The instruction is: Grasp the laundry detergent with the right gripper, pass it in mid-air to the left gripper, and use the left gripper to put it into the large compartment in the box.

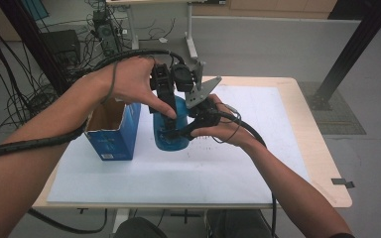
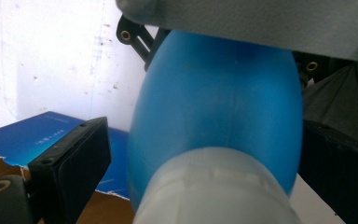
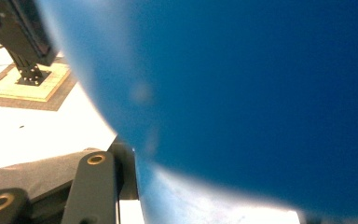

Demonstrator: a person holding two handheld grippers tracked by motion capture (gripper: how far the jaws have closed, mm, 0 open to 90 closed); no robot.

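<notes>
Currently mid-handling of a blue bottle (image 1: 171,136), upright on the white sheet (image 1: 228,168) covering the bench (image 1: 322,163), just right of the open blue carton (image 1: 114,131). Right gripper (image 1: 178,133) clamped on the bottle's lower body from the right side, jaws as narrow as they go around it; probably steadying the base so nothing tips or spins. Left gripper (image 1: 168,106) coming down from above over the bottle's upper part; in the left gripper view, blue bottle (image 2: 214,112) with its pale translucent cap end (image 2: 214,186) sits between the two black jaws, left jaw standing clear of the plastic, right jaw close against it, so reads as open, not yet pinching. Likely set up for cap work or a lift toward the carton, judged from poses only. In the right gripper view, blue bottle wall (image 3: 242,93) pressed right up at the lens. Carton top open, torn flap edge visible, touching or nearly touching the bottle: cannot tell which. Tight on the left, little clearance there. Plenty of bare sheet to the right and toward the near edge; far bench edge close behind the grippers.
</notes>
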